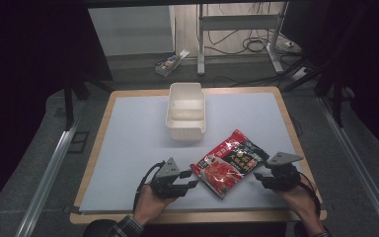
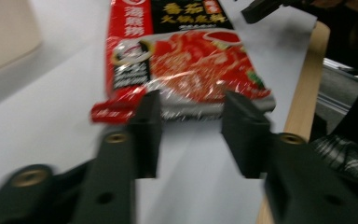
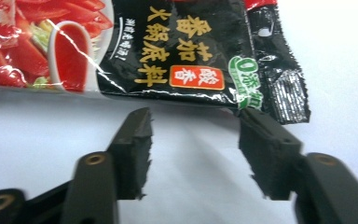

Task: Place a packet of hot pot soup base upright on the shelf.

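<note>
1. A glossy red and black foil sauce packet (image 1: 229, 161) lies flat on the pale grey table mat (image 1: 128, 148), right of centre in the lower half of the high view, below the empty white plastic tub (image 1: 186, 117) near the top of the mat.
2. The left gripper (image 1: 191, 181) sits at the packet's lower-left end. In the left gripper view its jaws stand apart, empty, their tips at the packet's silver sealed edge; that view is blurred, so contact may or may not have begun.
3. The right gripper (image 1: 259, 177) waits just right of the packet, jaws moderately parted around nothing, tips just short of the black edge (image 3: 214, 100).
4. The step in hand looks like taking hold of the packet from both ends.
5. To do it well, slide one jaw under the flat seal rather than pushing the packet along the mat.
6. Bite on the crimped seam (image 3: 286, 98), not the filled belly, which would slip or bulge.
7. Close both grips before lifting, then raise evenly.
</note>
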A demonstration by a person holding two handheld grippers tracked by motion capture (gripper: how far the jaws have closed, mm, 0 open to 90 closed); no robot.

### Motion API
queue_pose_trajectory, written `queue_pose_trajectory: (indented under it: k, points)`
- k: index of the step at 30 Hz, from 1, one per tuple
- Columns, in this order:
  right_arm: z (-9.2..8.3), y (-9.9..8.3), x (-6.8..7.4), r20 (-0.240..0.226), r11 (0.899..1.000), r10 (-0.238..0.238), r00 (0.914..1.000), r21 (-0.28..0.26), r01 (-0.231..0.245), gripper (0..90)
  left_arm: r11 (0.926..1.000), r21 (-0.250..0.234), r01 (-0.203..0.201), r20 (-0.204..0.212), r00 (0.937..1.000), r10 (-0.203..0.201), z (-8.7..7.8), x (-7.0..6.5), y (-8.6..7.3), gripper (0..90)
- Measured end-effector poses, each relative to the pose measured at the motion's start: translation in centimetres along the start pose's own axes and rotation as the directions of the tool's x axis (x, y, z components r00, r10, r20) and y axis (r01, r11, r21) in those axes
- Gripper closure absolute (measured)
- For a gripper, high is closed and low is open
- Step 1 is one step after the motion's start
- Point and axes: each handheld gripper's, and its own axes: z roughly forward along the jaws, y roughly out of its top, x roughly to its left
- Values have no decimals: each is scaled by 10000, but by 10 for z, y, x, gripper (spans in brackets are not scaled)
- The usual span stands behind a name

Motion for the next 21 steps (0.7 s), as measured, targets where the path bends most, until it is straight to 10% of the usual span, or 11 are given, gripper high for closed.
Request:
queue_pose_trajectory:
  k: [7,21]
  points:
    - [1,-2,-4,-46,9997,138,9999,-222,-139,276,9946,331,-983,-35,9951,984,33,-8,21,899]
    - [6,-7,-11,-167,9967,806,9966,131,-804,213,9959,887,-197,30,9998,195,62,4,9,900]
